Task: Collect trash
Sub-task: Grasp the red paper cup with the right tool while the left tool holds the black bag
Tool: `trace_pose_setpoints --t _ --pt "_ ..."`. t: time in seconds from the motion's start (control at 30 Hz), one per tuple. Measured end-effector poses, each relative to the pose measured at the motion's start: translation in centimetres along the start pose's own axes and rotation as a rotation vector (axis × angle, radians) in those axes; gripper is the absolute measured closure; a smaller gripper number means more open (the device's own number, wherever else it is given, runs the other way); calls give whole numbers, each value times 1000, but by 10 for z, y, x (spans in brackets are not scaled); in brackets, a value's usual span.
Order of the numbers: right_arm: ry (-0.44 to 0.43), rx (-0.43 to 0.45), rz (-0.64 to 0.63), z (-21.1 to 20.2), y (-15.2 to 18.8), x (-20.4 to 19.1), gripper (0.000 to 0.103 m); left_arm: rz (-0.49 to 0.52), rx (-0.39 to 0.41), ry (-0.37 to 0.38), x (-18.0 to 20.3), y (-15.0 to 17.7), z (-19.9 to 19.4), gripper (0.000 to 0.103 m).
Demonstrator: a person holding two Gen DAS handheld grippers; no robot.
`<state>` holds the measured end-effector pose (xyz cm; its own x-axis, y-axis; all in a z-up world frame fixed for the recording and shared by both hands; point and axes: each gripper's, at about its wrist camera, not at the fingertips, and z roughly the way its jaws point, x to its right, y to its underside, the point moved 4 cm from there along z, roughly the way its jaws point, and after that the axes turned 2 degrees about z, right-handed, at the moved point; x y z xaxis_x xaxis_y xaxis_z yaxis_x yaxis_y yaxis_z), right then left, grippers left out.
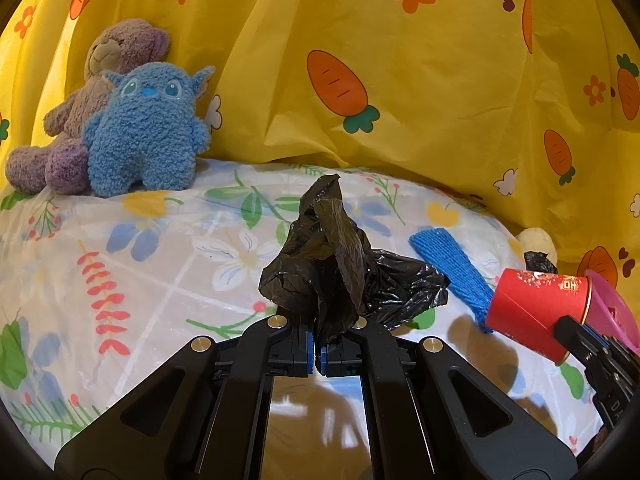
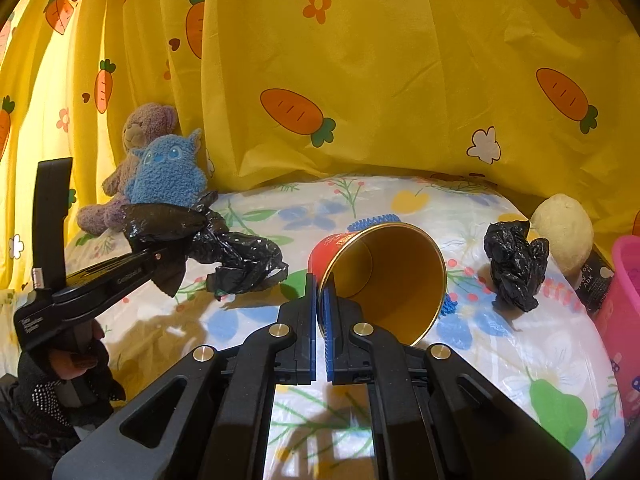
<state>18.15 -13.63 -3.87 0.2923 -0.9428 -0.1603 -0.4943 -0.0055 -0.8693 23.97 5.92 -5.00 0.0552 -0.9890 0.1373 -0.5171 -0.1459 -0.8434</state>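
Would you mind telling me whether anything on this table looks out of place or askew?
The red paper cup is tipped on its side, pinched by its rim in the right tool, nothing spilling. A loose crumpled black bag scrap sits apart near the pink bin; the left tool holds the black bag.

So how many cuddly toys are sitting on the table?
2. A purple teddy bear leans against the yellow curtain at the back left, and a blue fuzzy monster sits right in front of it, touching it. Others could be hidden out of view.
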Motion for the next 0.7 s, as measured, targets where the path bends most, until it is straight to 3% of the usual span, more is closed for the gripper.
trace_pose_setpoints --t 0.33,0.7 --pt "10 55 28 -50 14 10 99 24 36 44 16 4 -34 102" --pt "37 118 31 -98 17 25 99 109 69 100 69 15 -75 102"
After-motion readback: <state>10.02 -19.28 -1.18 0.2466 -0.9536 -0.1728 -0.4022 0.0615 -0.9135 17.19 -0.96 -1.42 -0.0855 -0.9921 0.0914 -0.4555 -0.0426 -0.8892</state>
